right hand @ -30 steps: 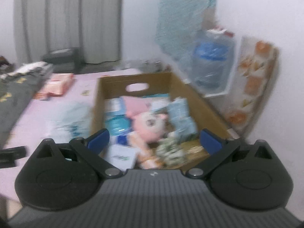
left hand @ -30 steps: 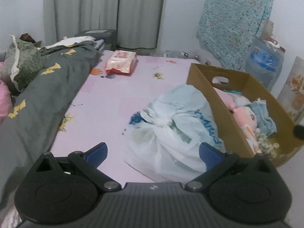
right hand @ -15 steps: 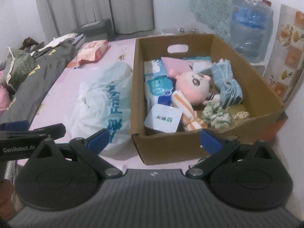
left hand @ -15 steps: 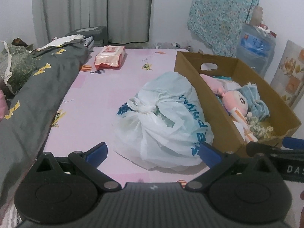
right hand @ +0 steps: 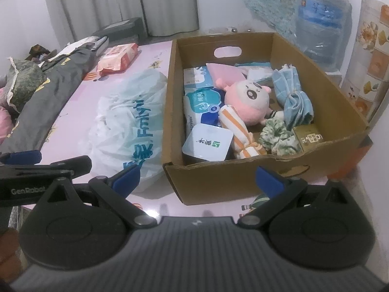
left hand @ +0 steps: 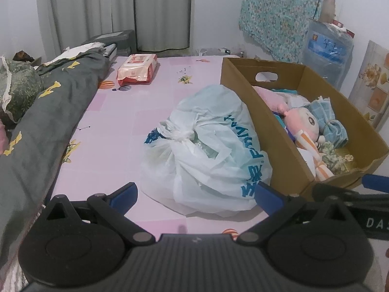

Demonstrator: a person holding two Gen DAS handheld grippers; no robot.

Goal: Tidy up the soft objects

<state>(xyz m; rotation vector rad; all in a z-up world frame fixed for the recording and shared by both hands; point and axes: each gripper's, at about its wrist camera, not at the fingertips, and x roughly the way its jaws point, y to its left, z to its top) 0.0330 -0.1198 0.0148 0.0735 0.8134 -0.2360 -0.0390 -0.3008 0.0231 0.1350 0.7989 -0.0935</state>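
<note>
Below, the left gripper (left hand: 194, 192) and right gripper (right hand: 197, 178) hover with jaws spread, empty. Ahead of the left lies a knotted plastic bag (left hand: 209, 146); ahead of the right, touching that bag, a cardboard box (right hand: 243, 177) holds a pink plush doll (right hand: 245, 102).

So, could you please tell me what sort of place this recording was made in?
Most likely a bedroom at home: a bed with a pink printed sheet, a rumpled dark duvet along its side, and grey curtains behind.
</note>
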